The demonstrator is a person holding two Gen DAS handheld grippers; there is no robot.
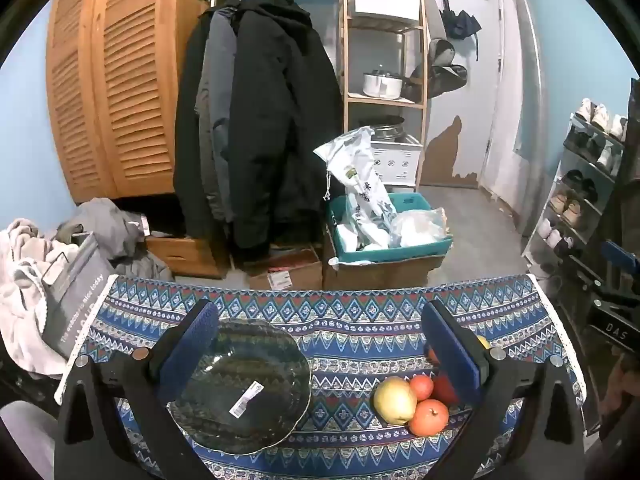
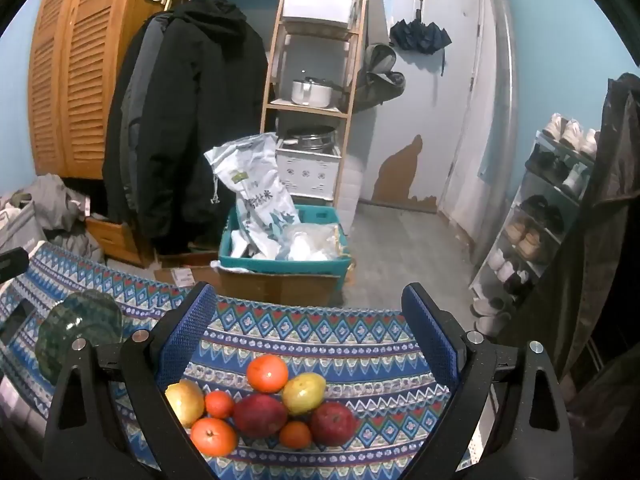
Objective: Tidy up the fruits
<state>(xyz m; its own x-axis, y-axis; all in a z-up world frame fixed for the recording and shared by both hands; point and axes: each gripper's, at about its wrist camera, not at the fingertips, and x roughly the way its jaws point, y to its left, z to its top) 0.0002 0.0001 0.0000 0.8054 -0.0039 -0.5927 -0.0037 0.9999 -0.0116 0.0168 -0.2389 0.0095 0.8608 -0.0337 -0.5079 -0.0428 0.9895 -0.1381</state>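
Both the left gripper (image 1: pixel 316 352) and right gripper (image 2: pixel 308 336) hung spread and empty; best start was the far orange (image 2: pixel 267 373), lifted clear toward the glass plate (image 1: pixel 240 384).

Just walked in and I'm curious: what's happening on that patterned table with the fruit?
A person holds two tongs over the patterned tablecloth, both open and empty. The left tongs hover by a glass plate with nothing on it; the right tongs hover over the fruit pile. No fruit has been picked up yet.

Glass plate (image 1: pixel 240 388) on patterned cloth (image 1: pixel 352 328), fruit pile (image 1: pixel 412 400) well apart
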